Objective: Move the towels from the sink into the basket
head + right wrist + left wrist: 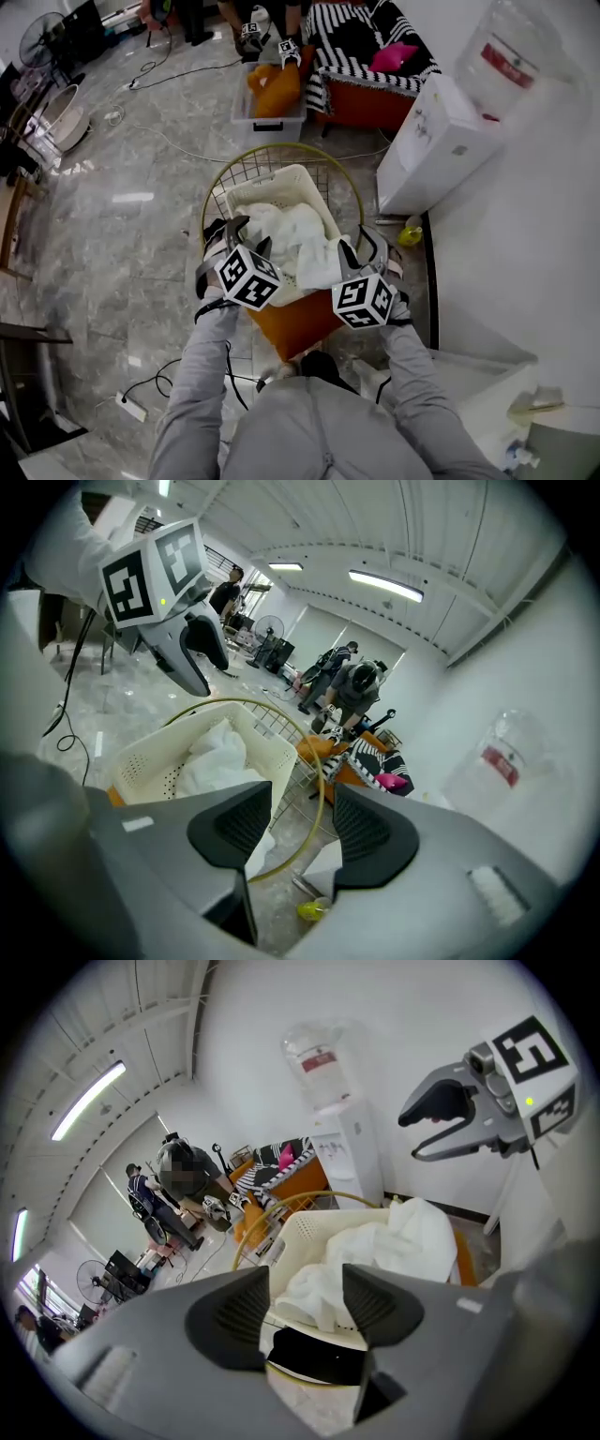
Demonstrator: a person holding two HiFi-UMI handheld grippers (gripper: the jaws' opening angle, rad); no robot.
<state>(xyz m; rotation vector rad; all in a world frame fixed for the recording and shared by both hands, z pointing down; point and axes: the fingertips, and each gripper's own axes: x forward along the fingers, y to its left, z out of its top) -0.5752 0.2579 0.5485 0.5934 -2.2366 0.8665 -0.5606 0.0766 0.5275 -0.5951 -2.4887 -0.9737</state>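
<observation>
A cream perforated basket (272,185) holds a heap of white towels (292,233), and one towel hangs over its near right rim. My left gripper (246,236) hovers over the basket's near left corner, open with nothing between its jaws. My right gripper (370,247) hangs by the near right corner, also open and empty. In the left gripper view the left gripper (305,1309) looks onto the towels (384,1246), with the right gripper (452,1121) above. In the right gripper view the right gripper (303,825) faces the basket (155,752), the towels (214,754) and the left gripper (194,651).
A gold wire ring (281,152) surrounds the basket, which rests on an orange support (295,323). A white water dispenser (441,141) stands to the right. Further back are a clear bin with orange cloth (270,98), a striped sofa (366,47) and people. Cables lie on the floor.
</observation>
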